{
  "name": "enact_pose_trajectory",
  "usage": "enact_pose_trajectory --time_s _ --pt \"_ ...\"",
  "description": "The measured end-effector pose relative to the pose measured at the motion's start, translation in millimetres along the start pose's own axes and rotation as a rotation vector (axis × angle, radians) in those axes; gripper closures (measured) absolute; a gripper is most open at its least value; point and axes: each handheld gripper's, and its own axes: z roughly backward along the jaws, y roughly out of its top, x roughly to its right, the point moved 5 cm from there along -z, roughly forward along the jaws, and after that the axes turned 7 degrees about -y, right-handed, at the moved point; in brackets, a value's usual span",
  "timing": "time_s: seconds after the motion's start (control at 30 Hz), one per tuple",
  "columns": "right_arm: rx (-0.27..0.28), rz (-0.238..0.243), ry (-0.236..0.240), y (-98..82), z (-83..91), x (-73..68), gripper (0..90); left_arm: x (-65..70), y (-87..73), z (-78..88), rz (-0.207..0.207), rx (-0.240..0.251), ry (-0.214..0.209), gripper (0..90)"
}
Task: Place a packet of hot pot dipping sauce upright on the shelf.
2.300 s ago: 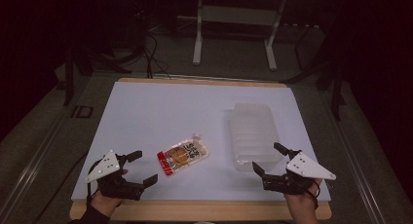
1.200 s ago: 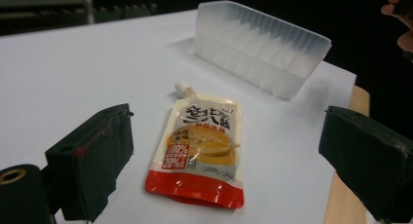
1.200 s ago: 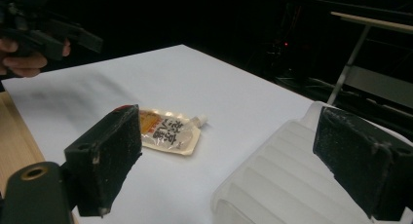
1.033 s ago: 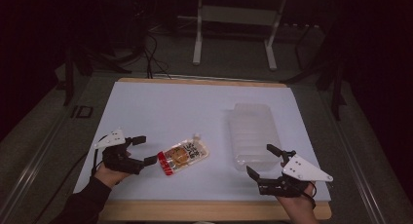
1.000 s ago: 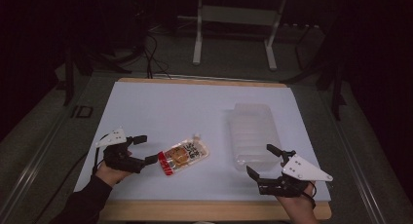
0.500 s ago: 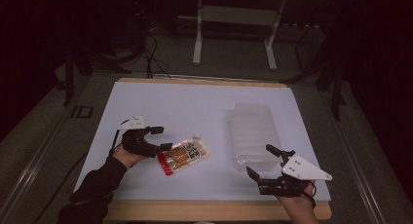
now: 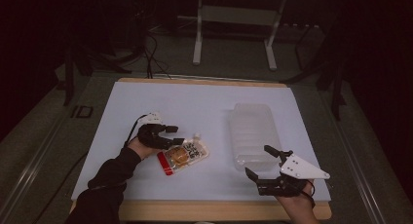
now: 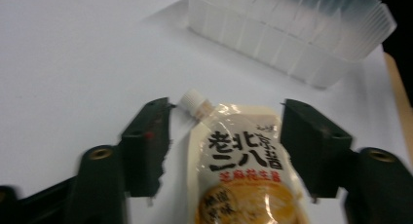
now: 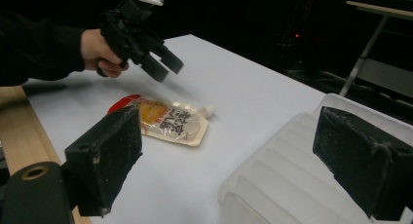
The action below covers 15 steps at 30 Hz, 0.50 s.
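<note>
A clear spouted pouch (image 7: 184, 155) with an orange label, red bottom end and black print lies flat on the white mat (image 7: 195, 102). My left gripper (image 7: 176, 135) hovers just over its spout end. In the left gripper view the pouch (image 8: 243, 170) lies between the two black jaws, which have just been closing and stand a little off its edges. From the right gripper view, the left gripper (image 9: 165, 65) hangs above the pouch (image 9: 170, 119). My right gripper (image 7: 257, 159) stands open near the front edge, empty.
A translucent ribbed plastic container (image 7: 253, 131) sits right of the pouch, just beyond the right gripper; it shows in the left gripper view (image 8: 292, 34) and the right gripper view (image 9: 292, 160). A wooden table edge (image 7: 219, 212) runs along the front. Dark stands and cables lie behind the table.
The left hand has moved right and forward from the front left corner to the pouch, and its jaws have narrowed around the pouch's spout end. The right gripper has stayed put.
</note>
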Motion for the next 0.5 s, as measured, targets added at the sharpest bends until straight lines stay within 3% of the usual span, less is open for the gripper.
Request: enact_pose_trajectory --time_s 0.33,0.5 --pt "-0.004 0.0 0.008 -0.9 -0.5 0.1 10.9 -13.6 2.1 -21.5 0.029 -0.083 -0.025 40.9" --pt "-0.005 0.0 0.015 -1.2 -1.0 -0.4 10.9 -17.1 0.4 -29.9 0.021 -0.135 -0.025 41.3"
